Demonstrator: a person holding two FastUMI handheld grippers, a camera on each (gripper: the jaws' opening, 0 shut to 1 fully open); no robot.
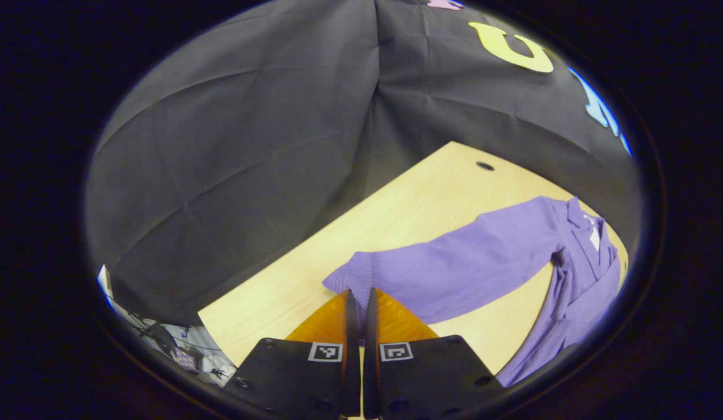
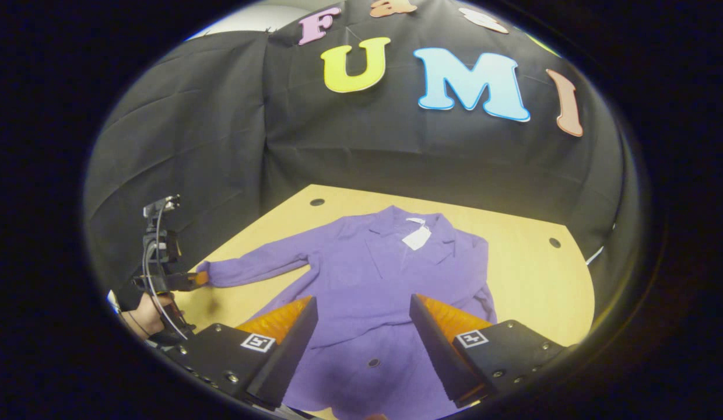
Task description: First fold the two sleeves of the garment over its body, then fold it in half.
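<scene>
**Purple garment spread on wooden table, left cuff pinched**

Black cloth wall behind a light wooden table point(image 2: 530, 274). Spread flat across it, collar toward the wall: purple garment point(image 2: 390, 280), white tag point(image 2: 417, 238) at the neck. Left sleeve point(image 1: 455, 262) stretched out sideways over the tabletop, right sleeve lying along the body. Left gripper point(image 1: 360, 300) closed at the cuff point(image 1: 353, 277), fingers pressed together on the fabric edge. Right gripper point(image 2: 364, 326) above the lower body of the garment, fingers wide apart, holding nothing.
</scene>
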